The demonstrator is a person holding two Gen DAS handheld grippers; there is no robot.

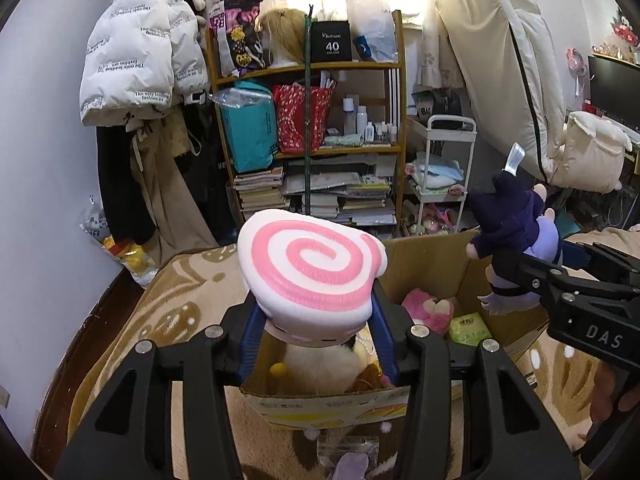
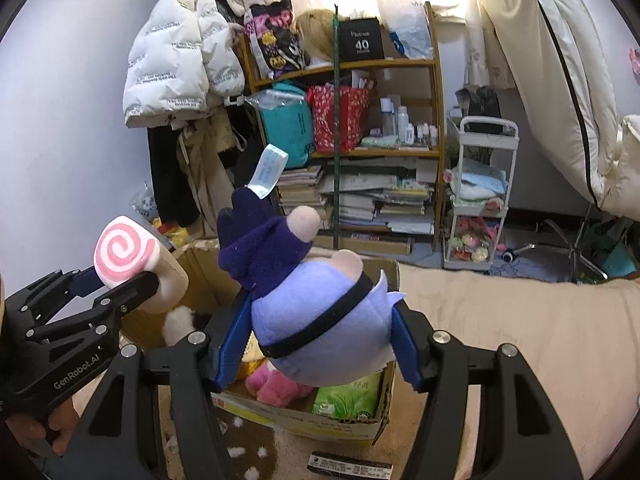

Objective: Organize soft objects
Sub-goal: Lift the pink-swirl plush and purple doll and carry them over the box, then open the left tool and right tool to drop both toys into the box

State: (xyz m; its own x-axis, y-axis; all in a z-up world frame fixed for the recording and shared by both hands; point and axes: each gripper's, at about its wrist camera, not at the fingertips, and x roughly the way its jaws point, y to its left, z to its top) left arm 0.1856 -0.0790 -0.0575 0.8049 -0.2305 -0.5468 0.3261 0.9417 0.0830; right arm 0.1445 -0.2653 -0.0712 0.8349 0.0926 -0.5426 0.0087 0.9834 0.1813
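Cluttered bedroom, box (image 1: 432, 264) on blanket. My left gripper (image 1: 316, 344) clamps swirl cushion (image 1: 312, 264); right gripper (image 2: 320, 344) clamps purple plush (image 2: 316, 312). Both hang directly over the open box.

2 grippers are up over 1 cardboard box (image 2: 384, 396): the left gripper (image 1: 316, 320) clamps 1 pink-swirl plush (image 1: 312, 264), the right gripper (image 2: 316, 344) clamps 1 purple plush doll (image 2: 316, 320). Inside the box I count 1 pink plush (image 2: 276, 388), 1 green packet (image 2: 348, 400) and 1 white furry toy (image 1: 320, 364). Behind stand 1 wooden shelf (image 1: 400, 120), 1 white trolley (image 2: 484, 200) and 1 white puffer jacket (image 1: 132, 52).
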